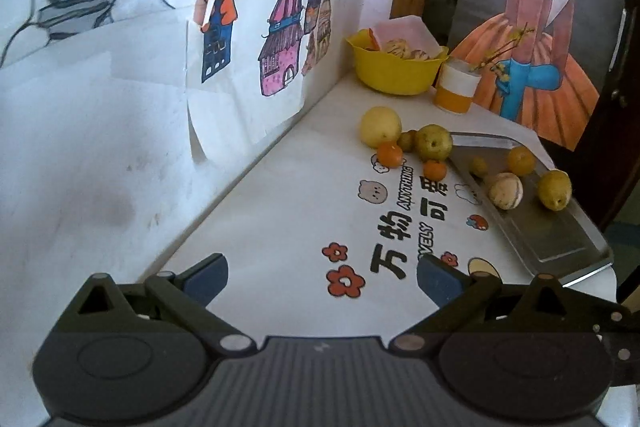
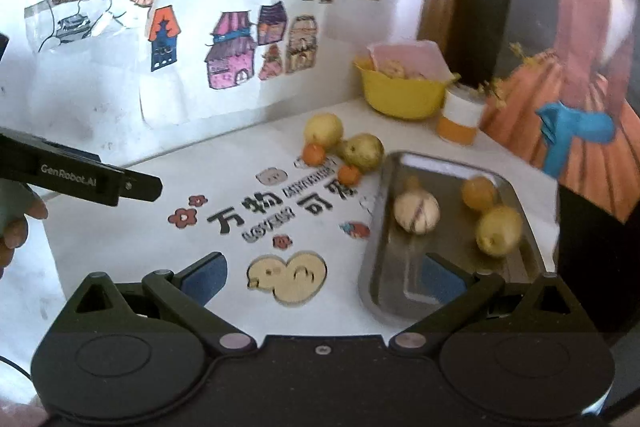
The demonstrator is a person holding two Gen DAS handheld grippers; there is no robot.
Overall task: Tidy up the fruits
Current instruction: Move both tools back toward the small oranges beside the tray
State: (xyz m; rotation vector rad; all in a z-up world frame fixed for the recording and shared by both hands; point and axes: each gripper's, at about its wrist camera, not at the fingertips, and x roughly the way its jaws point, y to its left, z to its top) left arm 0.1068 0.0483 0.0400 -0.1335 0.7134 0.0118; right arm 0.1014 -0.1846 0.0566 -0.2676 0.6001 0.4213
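Note:
A steel tray (image 1: 560,239) (image 2: 384,291) lies at the right of the white printed mat. On it sit a striped pale melon (image 1: 506,190) (image 2: 416,213), an orange fruit (image 1: 521,160) (image 2: 479,193), a yellow-green fruit (image 1: 554,190) (image 2: 499,230) and a small green fruit (image 1: 478,167). On the mat beside the tray's far corner cluster a yellow apple (image 1: 381,127) (image 2: 324,129), a green pear (image 1: 434,142) (image 2: 365,151) and two small oranges (image 1: 390,154) (image 1: 434,170) (image 2: 314,153) (image 2: 349,174). My left gripper (image 1: 322,279) stands open over the mat's near part, empty. My right gripper (image 2: 322,277) is open, its right finger (image 2: 444,281) over the tray's near end.
A yellow bowl (image 1: 394,71) (image 2: 404,95) holding a pink container and food stands at the back, with an orange-and-white cup (image 1: 456,89) (image 2: 460,119) beside it. Drawings hang on the wall at left. A painted board leans at the back right. A hand holds the left gripper's body (image 2: 80,181).

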